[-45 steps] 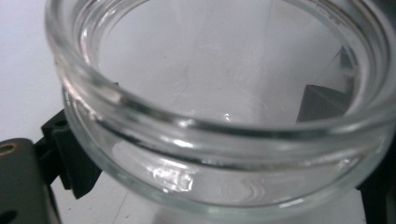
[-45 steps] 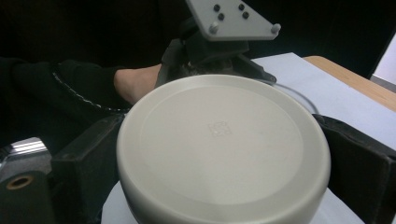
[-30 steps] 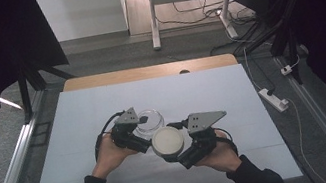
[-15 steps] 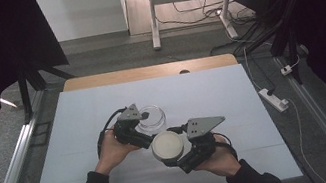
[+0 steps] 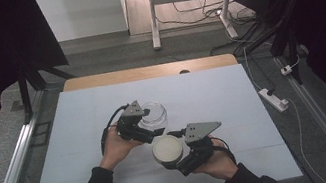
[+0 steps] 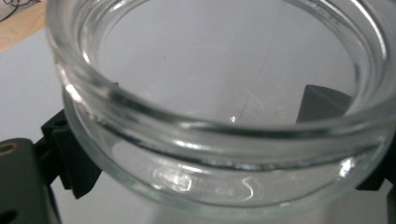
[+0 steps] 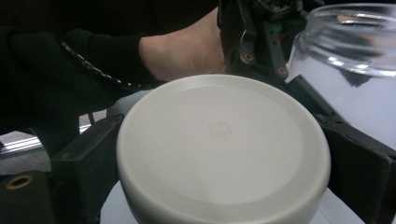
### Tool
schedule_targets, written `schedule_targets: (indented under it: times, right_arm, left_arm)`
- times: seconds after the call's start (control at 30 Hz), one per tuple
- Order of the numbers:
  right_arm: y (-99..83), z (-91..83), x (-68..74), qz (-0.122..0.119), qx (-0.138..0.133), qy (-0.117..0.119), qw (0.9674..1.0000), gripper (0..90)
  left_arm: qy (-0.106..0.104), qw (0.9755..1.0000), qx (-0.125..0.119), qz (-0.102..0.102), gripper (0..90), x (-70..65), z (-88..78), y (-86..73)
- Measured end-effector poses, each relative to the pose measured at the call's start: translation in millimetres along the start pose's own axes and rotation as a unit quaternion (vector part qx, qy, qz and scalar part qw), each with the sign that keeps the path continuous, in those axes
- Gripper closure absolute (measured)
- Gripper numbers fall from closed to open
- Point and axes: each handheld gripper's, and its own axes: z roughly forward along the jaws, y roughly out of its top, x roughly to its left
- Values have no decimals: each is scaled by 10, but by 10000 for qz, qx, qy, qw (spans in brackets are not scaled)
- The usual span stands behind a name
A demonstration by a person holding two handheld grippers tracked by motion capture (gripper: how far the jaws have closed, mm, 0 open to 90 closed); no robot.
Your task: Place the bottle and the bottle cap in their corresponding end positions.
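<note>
One empty glass jar [image 5: 153,114], lid [image 5: 168,150] held apart

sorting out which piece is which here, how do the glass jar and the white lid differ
The glass jar is clear and open-topped, so the table shows through it; the white lid is opaque with a flat closed top. The jar sits between the jaws of the left gripper, the lid between those of the right gripper. The jar lies farther from the person than the lid. Both are round.
</note>
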Motion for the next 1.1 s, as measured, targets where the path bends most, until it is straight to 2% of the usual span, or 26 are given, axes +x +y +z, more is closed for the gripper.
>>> schedule_targets:
  times: [0.27,0.67,0.8,1.1]
  right_arm:
    - [-140,79,-44,-1,54,-151,9999,70]
    - [-295,262,-29,-75,306,-157,9994,69]
    - [-375,338,-72,40,423,-164,9990,69]
    - [-484,487,-104,63,801,-190,9966,69]
  left_arm:
    - [146,9998,104,-6,73,68,147,-63]
    - [172,9996,210,33,73,124,300,-79]
    - [212,9996,195,-7,73,155,336,-81]
    - [390,9990,186,-129,73,221,420,-107]
